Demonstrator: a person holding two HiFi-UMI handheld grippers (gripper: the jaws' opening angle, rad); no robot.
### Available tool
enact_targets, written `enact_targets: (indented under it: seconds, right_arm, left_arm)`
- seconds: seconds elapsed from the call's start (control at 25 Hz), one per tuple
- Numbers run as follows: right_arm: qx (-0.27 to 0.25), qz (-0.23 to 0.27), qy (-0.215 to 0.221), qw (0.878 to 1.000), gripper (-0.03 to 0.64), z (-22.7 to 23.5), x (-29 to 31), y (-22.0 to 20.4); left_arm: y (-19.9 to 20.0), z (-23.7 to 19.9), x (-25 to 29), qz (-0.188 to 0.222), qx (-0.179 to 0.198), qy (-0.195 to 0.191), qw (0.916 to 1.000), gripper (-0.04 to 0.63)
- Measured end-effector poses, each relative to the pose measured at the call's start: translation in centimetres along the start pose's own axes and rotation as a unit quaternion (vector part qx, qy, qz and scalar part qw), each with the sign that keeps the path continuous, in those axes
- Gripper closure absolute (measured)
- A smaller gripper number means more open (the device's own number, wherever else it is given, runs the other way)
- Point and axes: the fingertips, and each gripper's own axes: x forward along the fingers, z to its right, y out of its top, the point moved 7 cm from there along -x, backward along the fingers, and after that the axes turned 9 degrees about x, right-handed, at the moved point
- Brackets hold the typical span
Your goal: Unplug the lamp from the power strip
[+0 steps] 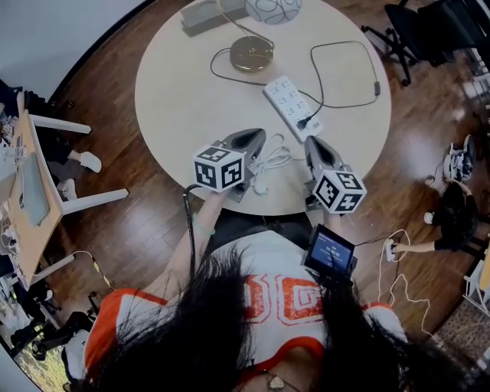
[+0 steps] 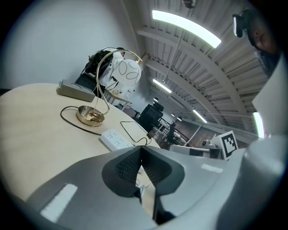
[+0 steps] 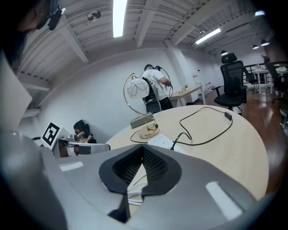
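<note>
1. Your left claw (image 1: 254, 141) is closed, its dark ribbed pads (image 2: 128, 164) meeting at the tips with nothing gripped between them; it hovers low over the near edge of the round, pale wooden tabletop (image 1: 181, 101).
2. Your right claw (image 1: 313, 143) is likewise closed and empty, and it sits just to the right of the left one, also near the front edge.
3. Between the two claws lies a loosely coiled white cable (image 1: 269, 161); neither claw touches it, though it shows below the pads in both gripper views.
4. Just beyond the claws lies the flat white rectangular power strip (image 1: 291, 102), set diagonally.
5. At the strip's near end a small black plug (image 1: 305, 121) is seated in a socket, and its thin black cord (image 1: 360, 103) loops out to your right across the tabletop.
6. Farther back stands the lamp with a round gold metal base (image 1: 251, 53), a thin curved gold arm and a white globe shade; a black cord runs from the base towards the strip.
7. Behind the lamp, at the far edge, rests a flat grey rectangular box (image 1: 207, 14).
</note>
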Motion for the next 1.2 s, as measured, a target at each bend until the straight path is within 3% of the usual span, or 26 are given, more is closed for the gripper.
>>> enact_targets:
  seconds: [0.56, 0.76, 1.2]
  right_arm:
    - [0.010, 0.034, 0.017, 0.999, 0.614, -2.0, -5.2, -1.2]
    - [0.014, 0.041, 0.022, 0.999, 0.615, -1.5, -8.7, -2.4]
    - [0.035, 0.049, 0.042, 0.997, 0.615, 0.1, -17.6, -7.2]
  left_arm:
    - [-0.6, 5.2, -1.3, 0.035, 0.011, -0.044, 0.9984, 0.595]
    - [-2.1, 8.1, -2.2, 0.038, 0.001, -0.043, 0.9984, 0.595]
    - [-6.6, 17.0, -4.8, 0.037, 0.033, -0.025, 0.9984, 0.595]
